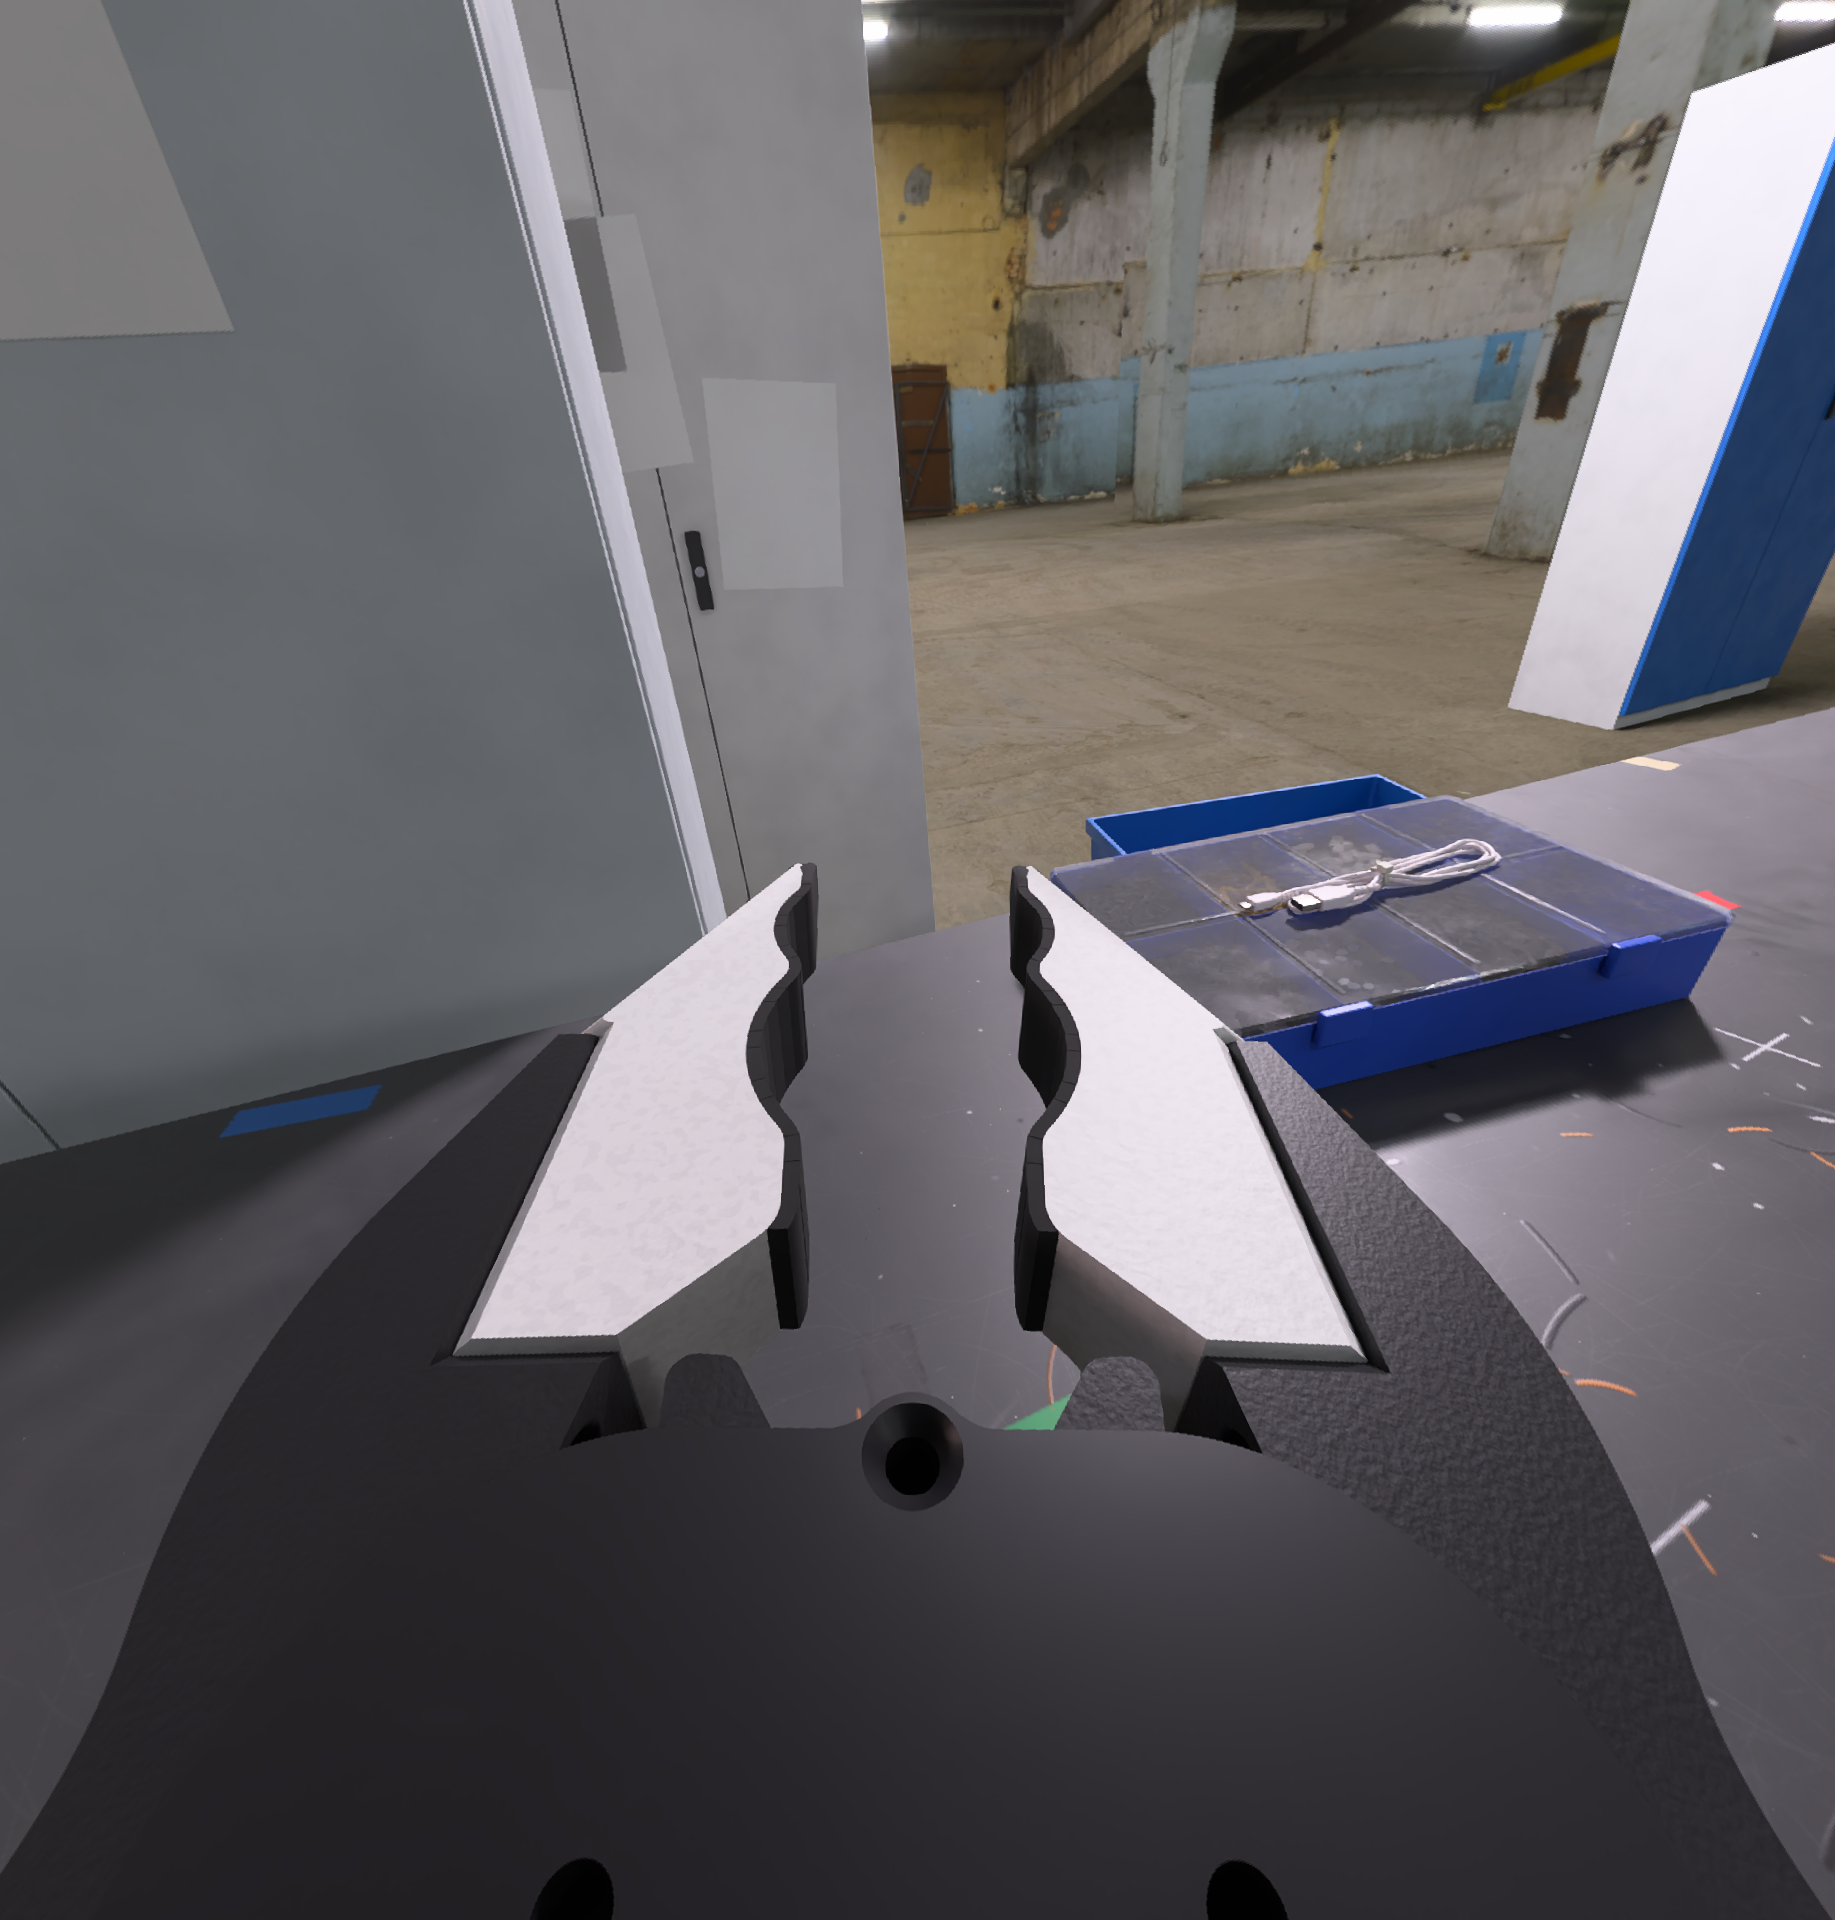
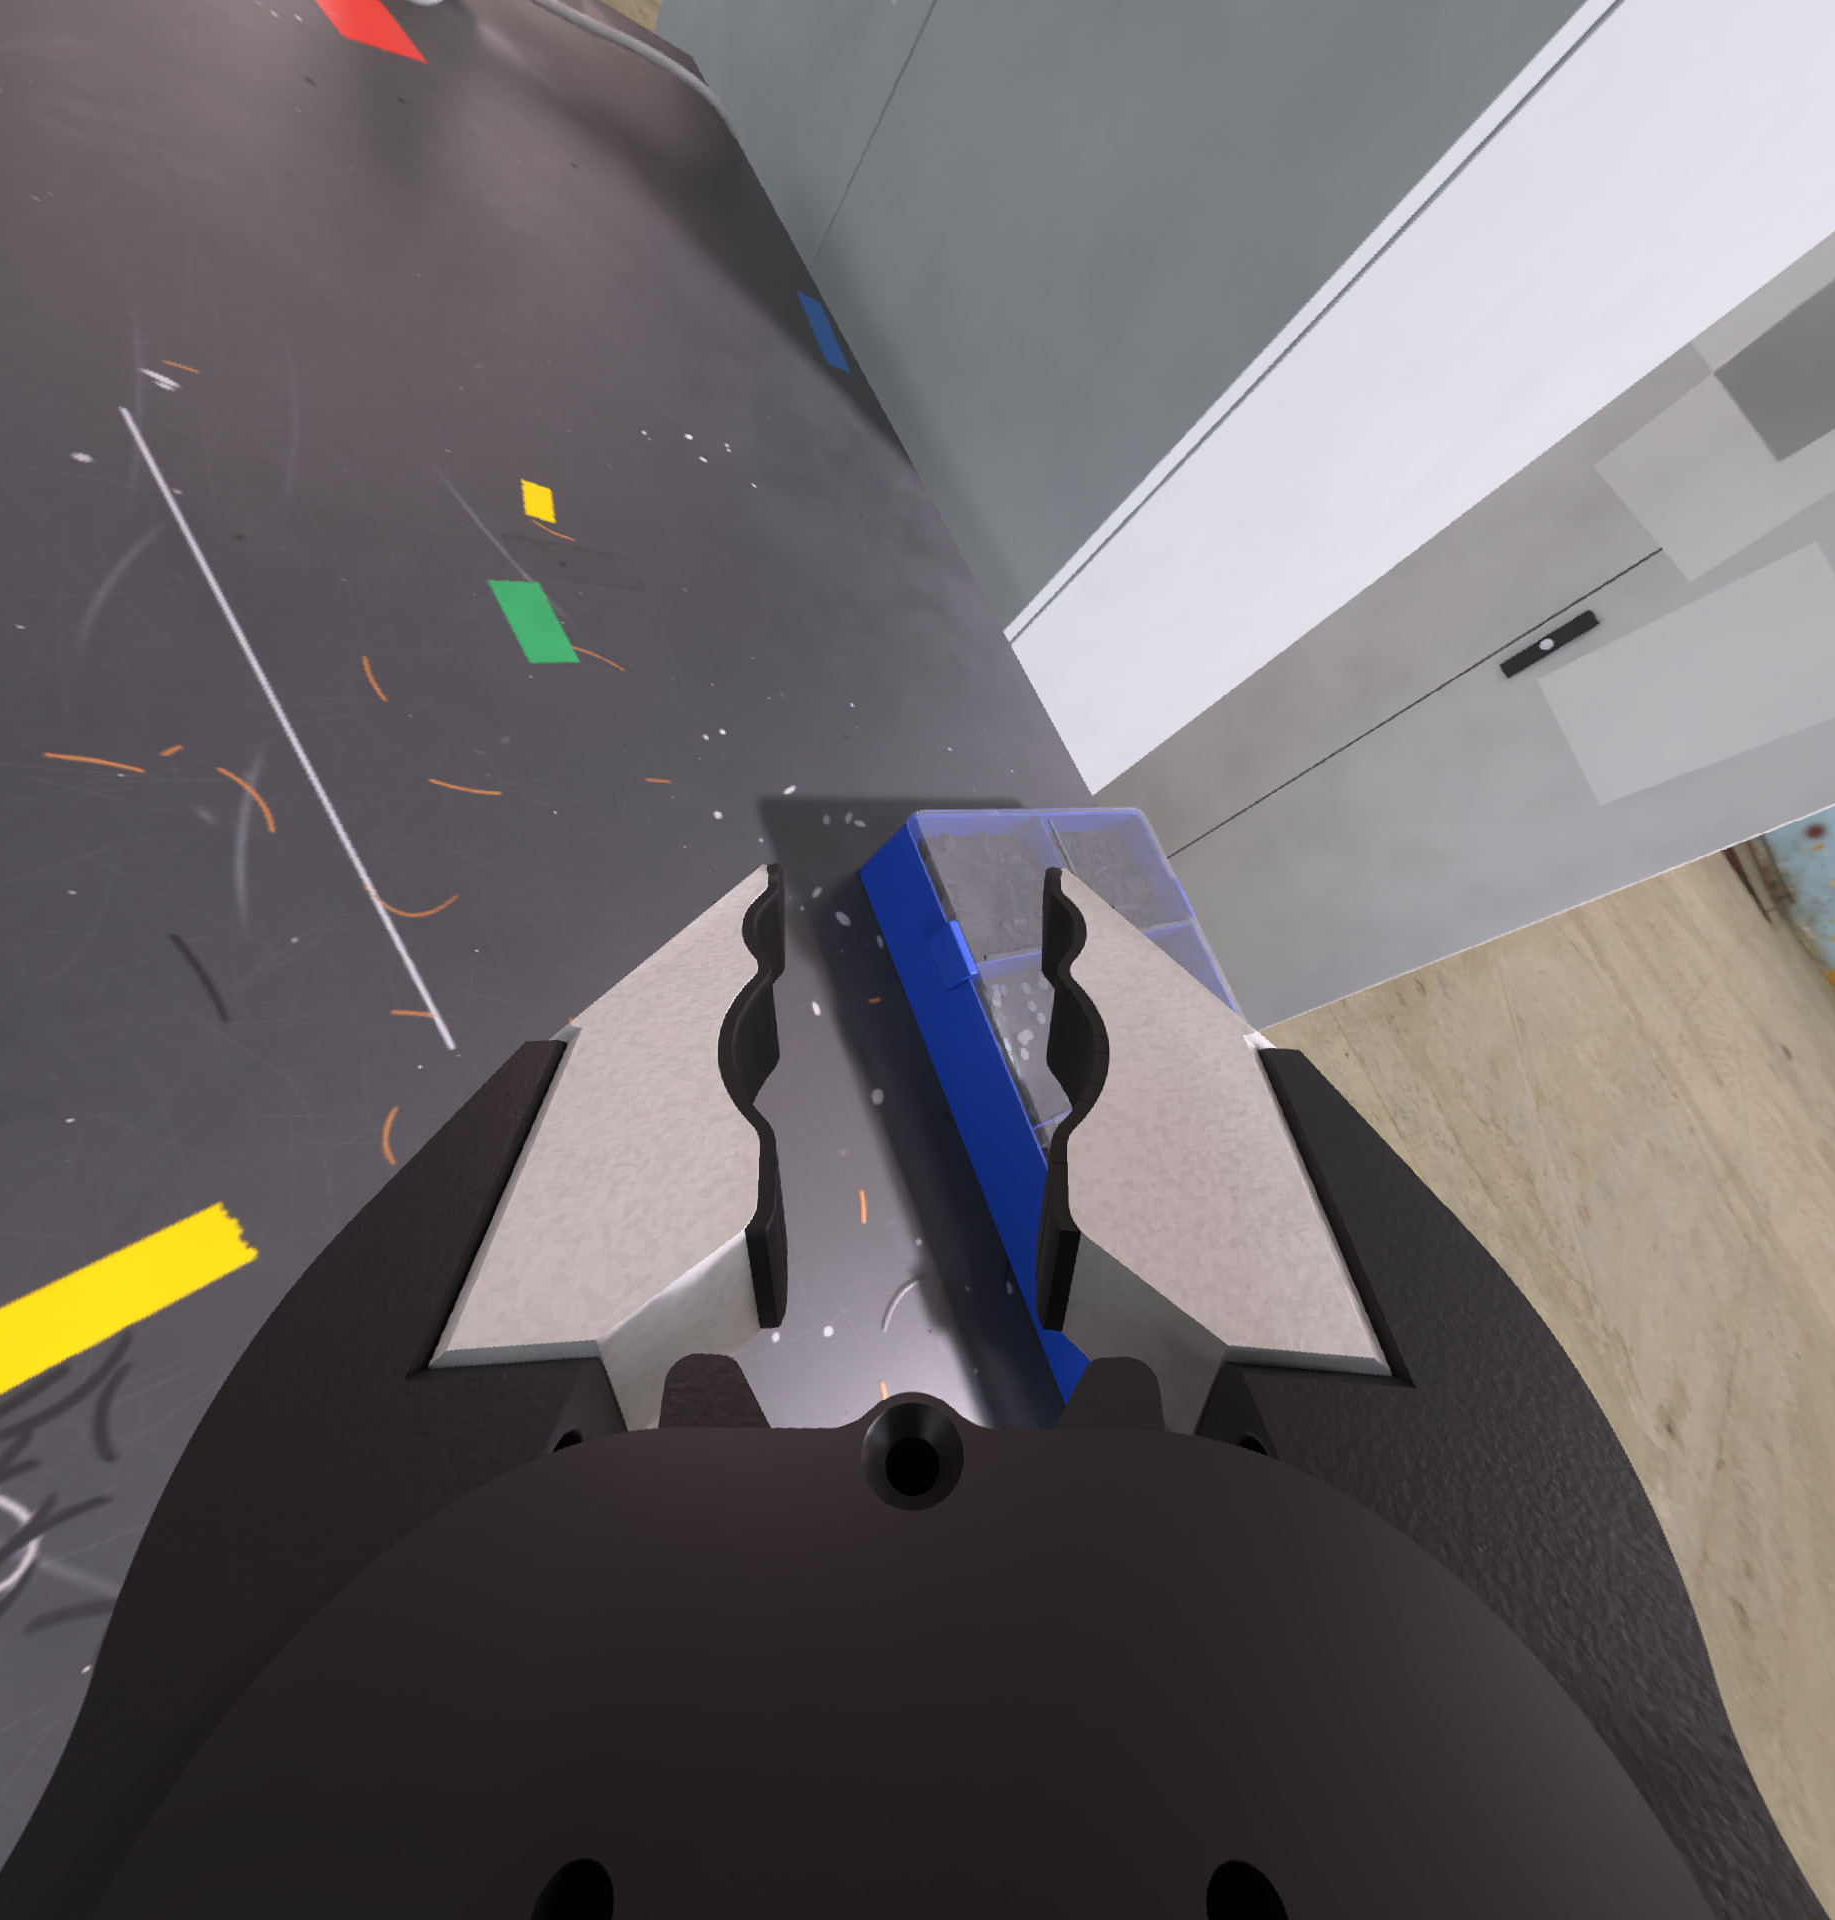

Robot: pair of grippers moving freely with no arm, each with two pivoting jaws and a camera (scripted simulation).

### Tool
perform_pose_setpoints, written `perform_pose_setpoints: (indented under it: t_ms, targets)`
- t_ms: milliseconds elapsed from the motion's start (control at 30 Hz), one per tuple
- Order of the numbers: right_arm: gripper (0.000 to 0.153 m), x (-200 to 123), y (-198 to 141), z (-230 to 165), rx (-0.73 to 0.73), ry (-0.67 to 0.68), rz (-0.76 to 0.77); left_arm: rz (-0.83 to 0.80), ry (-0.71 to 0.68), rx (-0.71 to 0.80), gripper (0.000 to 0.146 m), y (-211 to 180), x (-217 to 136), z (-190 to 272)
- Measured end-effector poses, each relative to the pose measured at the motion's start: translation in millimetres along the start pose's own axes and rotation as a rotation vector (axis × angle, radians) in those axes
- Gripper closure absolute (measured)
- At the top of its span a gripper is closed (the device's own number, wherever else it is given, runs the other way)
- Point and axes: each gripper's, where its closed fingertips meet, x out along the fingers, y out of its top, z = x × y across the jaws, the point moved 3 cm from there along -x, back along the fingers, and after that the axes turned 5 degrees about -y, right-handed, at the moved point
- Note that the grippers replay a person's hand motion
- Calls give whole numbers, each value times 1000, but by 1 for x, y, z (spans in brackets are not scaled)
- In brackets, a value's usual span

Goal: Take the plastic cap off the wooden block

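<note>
Neither the wooden block nor the plastic cap shows in either view. My left gripper (image 1: 913, 914) is open and empty, held above the dark table (image 1: 1515, 1195) near its far left edge. My right gripper (image 2: 913, 904) is open and empty, held over the table's edge with the blue organiser box (image 2: 954, 1039) showing between and behind its fingers. Neither gripper touches anything.
A blue organiser box (image 1: 1464, 997) with a clear lid lies on the table, a white cable (image 1: 1370, 883) coiled on top, an open blue bin (image 1: 1256, 816) behind it. Green (image 2: 531, 620), yellow (image 2: 102, 1314) and red (image 2: 373, 26) tape marks lie on the table. Grey cabinets (image 1: 321, 623) stand close behind.
</note>
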Motion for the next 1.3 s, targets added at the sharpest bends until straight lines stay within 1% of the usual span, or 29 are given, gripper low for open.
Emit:
perform_pose_setpoints:
  t_ms: [100, 400, 567, 633, 700, 800, 900, 1000, 1133, 1233, 1300]
  targets:
    - [105, -6, 6, -1, 5, 24, 4, 11, -3, 7, 109, 4, -1, 1]
    - [110, -39, 40, -9, -35, 58, 72, 40, -19, 38, 110, 16, -6, 7]
    - [110, -60, 56, -22, -39, 126, 94, 55, -27, 51, 110, 23, -10, 9]
    - [110, -66, 56, -34, -40, 172, 86, 60, -34, 50, 110, 24, -10, 10]
    - [110, -68, 44, -50, -48, 221, 39, 60, -40, 50, 110, 24, -8, 12]
    - [109, -67, 14, -82, -38, 318, -53, 61, -49, 54, 110, 25, -7, 15]
    - [106, -65, -20, -121, 13, 481, -146, 66, -55, 63, 111, 28, -8, 19]
    - [105, -69, -45, -161, 65, 671, -210, 71, -58, 74, 111, 31, -9, 22]
    - [115, -71, -67, -194, 39, 798, -292, 70, -64, 83, 111, 32, -8, 26]
    - [126, -71, -77, -206, 32, 850, -325, 64, -67, 94, 111, 30, -6, 28]
    - [128, -71, -84, -212, 26, 875, -353, 60, -70, 98, 111, 29, -5, 30]
